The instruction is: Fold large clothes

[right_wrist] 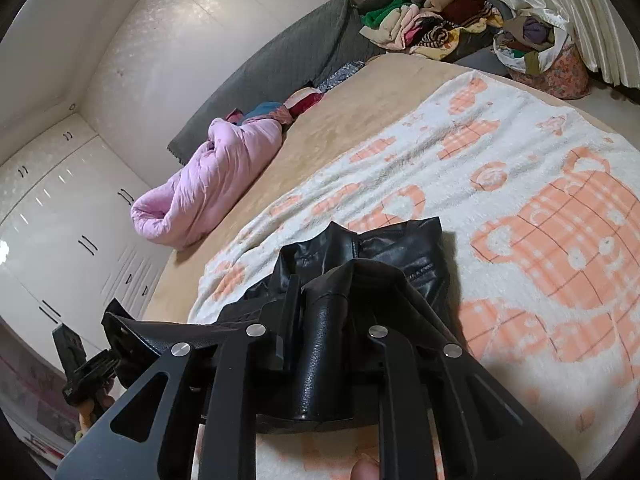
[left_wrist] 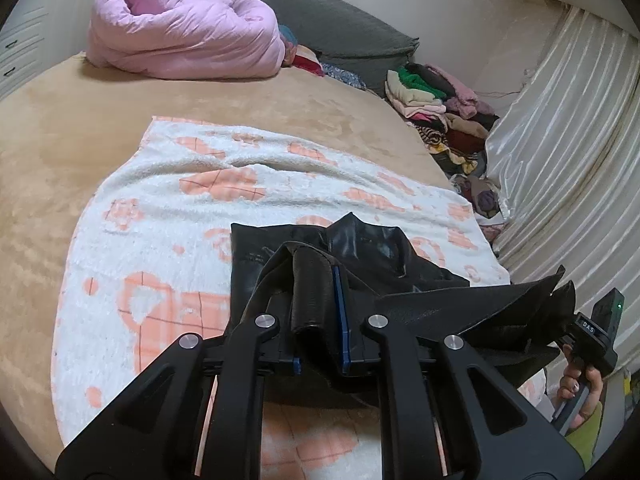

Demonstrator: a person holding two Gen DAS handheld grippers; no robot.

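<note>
Bedroom; bed (left_wrist: 80, 128) with tan cover, overlaid by white blanket (left_wrist: 152, 248) with orange print. Black leather garment (left_wrist: 360, 248): far part resting on blanket, near edge lifted. Left gripper (left_wrist: 316, 304): clamped on a fold of the garment. Right gripper (right_wrist: 320, 320): clamped on another fold of it. Pink quilt (left_wrist: 180, 32): bundled by grey headboard (left_wrist: 340, 28). Clothes pile (left_wrist: 436, 112): beside bed, against curtain (left_wrist: 560, 140).
</note>
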